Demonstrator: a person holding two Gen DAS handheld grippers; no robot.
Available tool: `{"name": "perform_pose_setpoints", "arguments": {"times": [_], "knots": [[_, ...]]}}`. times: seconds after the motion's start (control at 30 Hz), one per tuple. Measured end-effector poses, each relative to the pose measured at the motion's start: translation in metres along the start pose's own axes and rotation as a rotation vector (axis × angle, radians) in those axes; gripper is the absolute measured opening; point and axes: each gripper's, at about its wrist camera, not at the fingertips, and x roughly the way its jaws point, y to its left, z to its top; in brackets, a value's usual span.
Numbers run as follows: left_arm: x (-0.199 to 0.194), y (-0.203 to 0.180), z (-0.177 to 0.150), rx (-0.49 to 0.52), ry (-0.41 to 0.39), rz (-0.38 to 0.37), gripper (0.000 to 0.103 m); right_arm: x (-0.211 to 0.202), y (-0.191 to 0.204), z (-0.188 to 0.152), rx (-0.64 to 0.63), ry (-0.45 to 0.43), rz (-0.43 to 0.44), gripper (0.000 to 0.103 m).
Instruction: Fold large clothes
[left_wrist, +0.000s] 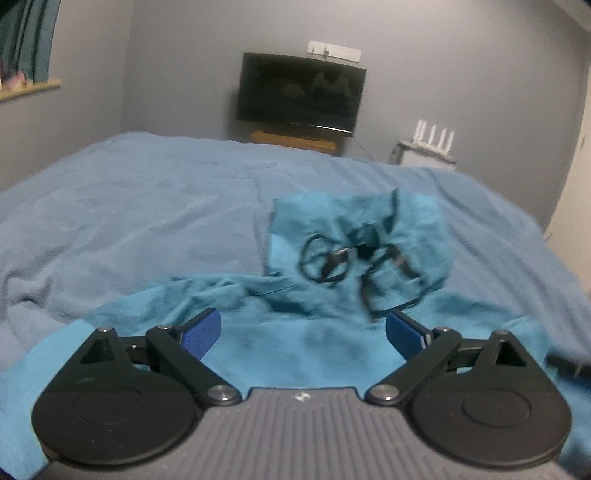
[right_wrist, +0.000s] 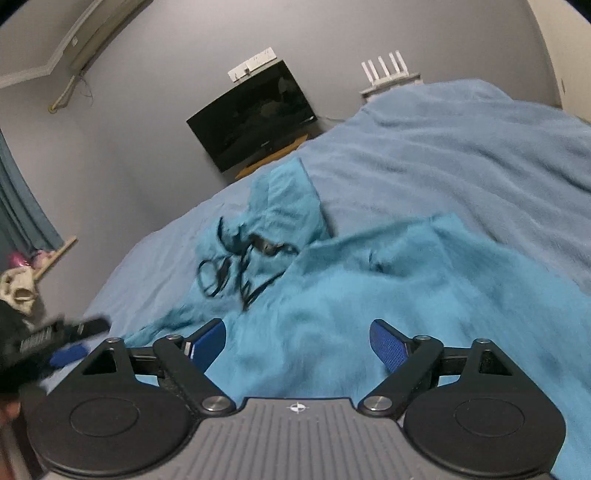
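Note:
A teal garment with a black printed design lies crumpled on the bed. It also shows in the right wrist view, with the print on its raised far part. My left gripper is open just above the near cloth, blue pads spread wide, holding nothing. My right gripper is open over the cloth too, empty. The left gripper also shows, blurred, at the left edge of the right wrist view.
A light blue blanket covers the bed. A dark TV on a wooden stand is at the far wall, with a white router to its right. A curtain and sill are on the left.

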Motion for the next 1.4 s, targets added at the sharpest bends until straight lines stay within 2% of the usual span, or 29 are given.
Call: {"name": "perform_pose_setpoints", "arguments": {"times": [0.1,0.2,0.33,0.53,0.7,0.83,1.03,1.07,1.13,1.2,1.27,1.3,1.33,1.4], "knots": [[0.015,0.009,-0.013,0.059,0.007,0.05,0.096,0.031,0.006,0.006,-0.055,-0.02,-0.029,0.082],[0.027,0.013,-0.011,0.07,-0.01,0.031,0.096,0.063,0.011,0.011,-0.077,-0.014,-0.011,0.08],[0.041,0.018,-0.007,0.033,-0.044,-0.026,0.096,0.098,0.017,0.026,-0.073,-0.032,0.012,0.075],[0.061,0.033,-0.006,-0.052,-0.037,-0.05,0.096,0.135,0.03,0.056,-0.143,-0.098,-0.006,0.074],[0.071,0.042,-0.006,-0.105,-0.048,-0.056,0.096,0.182,0.038,0.096,-0.249,-0.117,-0.034,0.074],[0.075,0.049,-0.007,-0.134,-0.049,-0.074,0.096,0.221,0.031,0.133,-0.207,-0.128,-0.03,0.074],[0.085,0.055,-0.008,-0.148,-0.037,-0.087,0.096,0.28,0.018,0.168,-0.144,-0.055,-0.045,0.078],[0.087,0.055,-0.009,-0.152,-0.033,-0.087,0.096,0.29,0.016,0.171,-0.131,-0.032,-0.042,0.082],[0.092,0.057,-0.01,-0.16,-0.022,-0.082,0.096,0.305,0.012,0.175,-0.093,0.011,-0.01,0.083],[0.096,0.057,-0.01,-0.162,-0.014,-0.08,0.096,0.315,0.006,0.178,-0.044,0.057,0.064,0.072],[0.098,0.056,-0.011,-0.159,-0.011,-0.074,0.096,0.317,0.004,0.179,-0.034,0.073,0.128,0.037],[0.099,0.056,-0.011,-0.157,-0.009,-0.072,0.096,0.314,0.006,0.179,-0.057,0.064,0.145,0.027],[0.099,0.056,-0.012,-0.155,-0.008,-0.07,0.096,0.31,0.009,0.178,-0.089,0.045,0.154,0.007],[0.098,0.055,-0.013,-0.153,-0.009,-0.07,0.096,0.296,0.011,0.178,-0.118,0.012,0.2,0.004]]}}
